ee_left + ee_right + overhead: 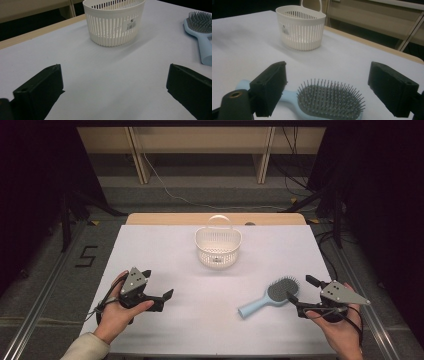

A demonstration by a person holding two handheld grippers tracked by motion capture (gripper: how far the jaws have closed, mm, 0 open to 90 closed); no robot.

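A light blue hairbrush lies bristles up on the white table, right of the middle, its handle pointing to the near left. A white slotted basket with a loop handle stands upright at the middle of the table toward the far side. My right gripper is open just right of the brush head; in the right gripper view the hairbrush lies between and just beyond the wide jaws, untouched. My left gripper rests open at the near left with bare table between its jaws, the basket ahead of it.
The white table cover ends at a wooden strip along the far edge. Beyond it are floor cables and table legs. Open room lies between the two grippers and around the basket.
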